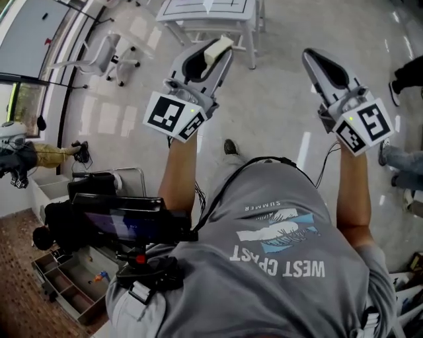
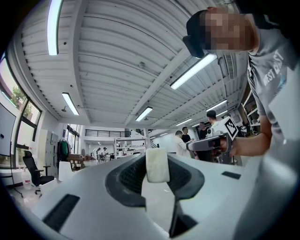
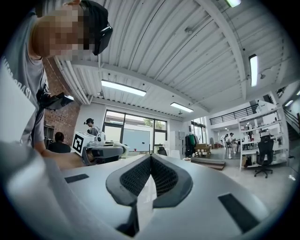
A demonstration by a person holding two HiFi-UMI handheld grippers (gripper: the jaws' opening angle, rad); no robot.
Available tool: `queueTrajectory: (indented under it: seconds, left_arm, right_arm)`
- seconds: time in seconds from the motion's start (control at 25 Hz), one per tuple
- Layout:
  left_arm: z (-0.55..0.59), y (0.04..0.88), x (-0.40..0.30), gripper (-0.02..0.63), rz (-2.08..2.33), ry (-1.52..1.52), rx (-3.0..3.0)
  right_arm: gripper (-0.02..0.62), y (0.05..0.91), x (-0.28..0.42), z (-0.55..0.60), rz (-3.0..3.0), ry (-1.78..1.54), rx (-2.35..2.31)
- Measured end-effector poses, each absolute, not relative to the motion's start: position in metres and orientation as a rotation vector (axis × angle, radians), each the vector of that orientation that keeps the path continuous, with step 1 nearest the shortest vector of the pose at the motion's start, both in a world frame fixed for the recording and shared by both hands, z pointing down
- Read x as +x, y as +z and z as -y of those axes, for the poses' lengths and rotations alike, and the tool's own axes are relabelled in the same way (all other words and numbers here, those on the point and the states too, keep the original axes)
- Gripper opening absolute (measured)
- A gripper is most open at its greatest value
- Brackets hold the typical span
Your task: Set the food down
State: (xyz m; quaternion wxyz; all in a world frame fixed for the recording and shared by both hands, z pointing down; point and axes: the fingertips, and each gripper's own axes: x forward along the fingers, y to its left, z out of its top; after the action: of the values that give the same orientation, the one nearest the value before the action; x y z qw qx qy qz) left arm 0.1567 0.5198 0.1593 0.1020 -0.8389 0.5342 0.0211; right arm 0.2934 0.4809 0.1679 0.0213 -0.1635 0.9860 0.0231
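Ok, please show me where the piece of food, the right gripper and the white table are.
pale food piece [image 2: 157,165], left gripper view, middle of its front face.
right gripper [image 3: 150,159], right gripper view, where its closed fingertips meet.
white table [image 1: 205,18], head view, its near rim.

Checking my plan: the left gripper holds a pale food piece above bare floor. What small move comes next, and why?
Probably carry the left gripper forward toward the white table without opening its jaws. The pale food piece is pinched between them, only floor lies beneath, and that table is the one surface seen ahead.
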Motion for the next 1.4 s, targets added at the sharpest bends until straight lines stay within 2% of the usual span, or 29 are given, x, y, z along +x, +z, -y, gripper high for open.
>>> queueTrajectory:
  seconds: [0.44, 0.76, 1.16, 1.4]
  left_arm:
    - [-0.484, 0.168, 0.101, 0.106, -1.52, 0.088, -2.517]
    - [-0.454, 0.155, 0.033, 0.106, -1.495, 0.175, -2.521]
    - [-0.425, 0.182, -0.032, 0.106, -1.444, 0.229, -2.562]
    - [-0.408, 0.17, -0.023, 0.106, -1.404, 0.236, -2.604]
  right_arm:
    - [0.009, 0.177, 0.245, -0.449, -3.046, 0.05, -0.61]
    - [0.009, 0.164, 0.183, -0.426, -3.059, 0.081, -0.667]
    - [0.009, 0.176, 0.119, -0.394, -3.064, 0.169, -0.773]
    - [0.009, 0.161, 0.127, -0.38, -3.071, 0.166, -0.82]
